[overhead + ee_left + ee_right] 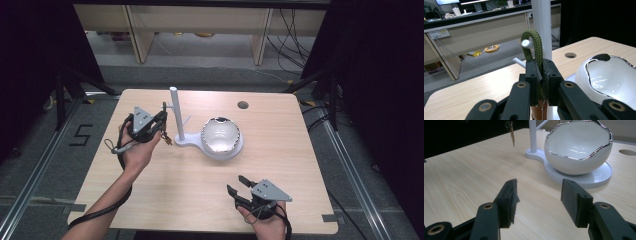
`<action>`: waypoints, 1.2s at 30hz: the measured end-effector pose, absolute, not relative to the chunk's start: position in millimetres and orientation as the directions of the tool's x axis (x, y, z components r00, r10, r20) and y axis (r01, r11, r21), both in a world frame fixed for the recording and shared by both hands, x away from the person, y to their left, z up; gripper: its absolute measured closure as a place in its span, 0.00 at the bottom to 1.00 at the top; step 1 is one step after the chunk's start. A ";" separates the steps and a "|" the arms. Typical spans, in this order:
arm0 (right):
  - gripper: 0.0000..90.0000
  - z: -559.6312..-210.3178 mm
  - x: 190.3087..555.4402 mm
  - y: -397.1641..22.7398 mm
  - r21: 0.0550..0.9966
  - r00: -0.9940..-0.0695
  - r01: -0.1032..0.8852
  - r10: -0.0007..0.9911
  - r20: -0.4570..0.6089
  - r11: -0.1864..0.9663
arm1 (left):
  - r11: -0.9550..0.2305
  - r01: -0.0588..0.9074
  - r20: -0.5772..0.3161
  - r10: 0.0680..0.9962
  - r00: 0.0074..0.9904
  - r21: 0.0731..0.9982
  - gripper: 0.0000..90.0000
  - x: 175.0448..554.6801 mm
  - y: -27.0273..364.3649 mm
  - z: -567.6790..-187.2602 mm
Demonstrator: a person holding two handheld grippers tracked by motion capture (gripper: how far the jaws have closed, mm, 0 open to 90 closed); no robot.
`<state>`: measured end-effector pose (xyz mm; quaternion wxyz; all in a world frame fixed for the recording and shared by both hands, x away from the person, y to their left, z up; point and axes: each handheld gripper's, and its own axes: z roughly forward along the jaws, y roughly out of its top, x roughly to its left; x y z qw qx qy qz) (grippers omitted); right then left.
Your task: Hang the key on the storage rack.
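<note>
My left gripper point(162, 118) is shut on a green braided cord loop point(535, 46), which stands up between the pads close in front of the white post point(541, 25). A small metal ring point(527, 43) sits on the loop, and a brown tag point(168, 139) dangles below the jaws. The post point(176, 114) rises from a white stand that also carries a white egg-shaped bowl point(220, 134) with a silver rim. A short peg point(519, 62) sticks out from the post. My right gripper point(236, 183) rests near the table's front edge, open and holding nothing point(540, 195), facing the bowl point(577, 147).
The wooden table point(280, 165) has a round cable hole point(243, 105) at the back right. The stand's flat base point(599, 175) spreads under the bowl. Dark frames and desks stand beyond the table's far edge.
</note>
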<state>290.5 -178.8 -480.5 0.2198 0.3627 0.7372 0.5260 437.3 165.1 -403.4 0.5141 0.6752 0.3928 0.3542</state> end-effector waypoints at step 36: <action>0.53 -485.4 291.7 -189.3 0.925 -0.609 0.338 0.790 0.074 0.174 | -0.112 0.212 -0.014 0.856 0.516 0.971 0.59 396.6 195.1 -437.2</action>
